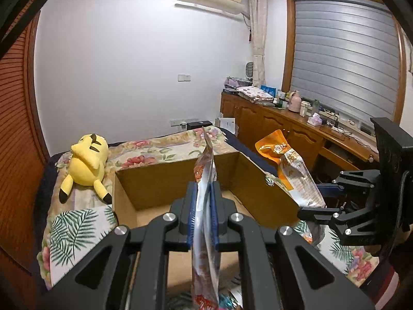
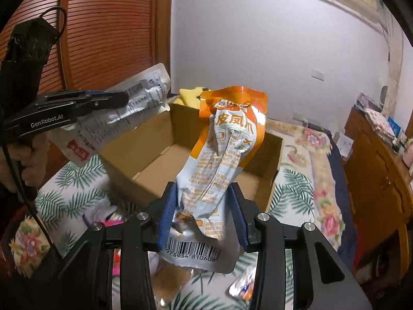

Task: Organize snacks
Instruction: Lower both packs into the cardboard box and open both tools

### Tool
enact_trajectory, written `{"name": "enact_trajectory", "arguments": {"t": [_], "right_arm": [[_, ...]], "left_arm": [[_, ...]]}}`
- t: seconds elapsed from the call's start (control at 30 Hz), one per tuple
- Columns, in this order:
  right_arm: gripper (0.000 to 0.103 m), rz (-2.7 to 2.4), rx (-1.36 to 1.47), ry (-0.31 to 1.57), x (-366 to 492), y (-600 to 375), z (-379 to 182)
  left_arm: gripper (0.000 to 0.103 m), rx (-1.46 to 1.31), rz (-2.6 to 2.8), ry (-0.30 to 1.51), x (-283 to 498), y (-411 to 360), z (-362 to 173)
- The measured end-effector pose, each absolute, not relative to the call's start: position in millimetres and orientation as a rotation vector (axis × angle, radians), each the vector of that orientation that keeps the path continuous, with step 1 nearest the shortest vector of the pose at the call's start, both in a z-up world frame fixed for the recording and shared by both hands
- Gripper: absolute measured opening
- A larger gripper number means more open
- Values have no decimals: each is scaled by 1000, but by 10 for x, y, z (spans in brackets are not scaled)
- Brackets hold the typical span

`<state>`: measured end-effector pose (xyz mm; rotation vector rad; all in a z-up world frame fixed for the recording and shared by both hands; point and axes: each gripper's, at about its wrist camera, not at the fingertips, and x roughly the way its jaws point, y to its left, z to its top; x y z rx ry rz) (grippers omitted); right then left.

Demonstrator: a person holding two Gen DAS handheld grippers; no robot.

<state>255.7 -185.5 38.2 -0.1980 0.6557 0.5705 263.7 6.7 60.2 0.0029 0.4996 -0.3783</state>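
My left gripper (image 1: pixel 205 193) is shut on a flat silver snack packet (image 1: pixel 206 170), seen edge-on and held upright above the near side of an open cardboard box (image 1: pixel 160 183). In the right wrist view the same left gripper (image 2: pixel 125 98) holds that silver-white packet (image 2: pixel 134 111) over the box's left wall (image 2: pixel 144 139). My right gripper (image 2: pixel 206 206) is shut on the lower part of an orange and white snack bag (image 2: pixel 222 149), which stands up in front of the box. From the left, the right gripper (image 1: pixel 313 201) and its orange bag (image 1: pixel 296 173) hover beside the box's right wall.
The box sits on a bed with a floral cover (image 1: pixel 77 222). A yellow plush toy (image 1: pixel 87 162) lies left of it. Loose snack packets (image 2: pixel 240 286) lie on the bed below my right gripper. Wooden cabinets (image 1: pixel 284 126) run along the right; a slatted wardrobe (image 2: pixel 103 25) stands on the left.
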Motion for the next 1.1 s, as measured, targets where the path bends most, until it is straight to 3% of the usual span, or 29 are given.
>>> {"name": "enact_trajectory", "arguments": {"t": [0.4, 0.83, 0.93, 1.0, 1.1], "right_arm": [[41, 565, -176, 711, 3293, -1691, 72], [47, 555, -190, 786, 3433, -1547, -304], [52, 551, -203, 784, 3421, -1525, -344], [55, 556, -210, 782, 3395, -1501, -349], [57, 551, -208, 773, 3351, -1500, -325]], "left_arm": [[7, 10, -370, 561, 3265, 34, 366], [8, 28, -370, 632, 3474, -74, 35], [16, 22, -367, 628, 3466, -57, 17], [42, 12, -367, 622, 3457, -41, 32], [45, 1, -360, 602, 3413, 4, 54]]}}
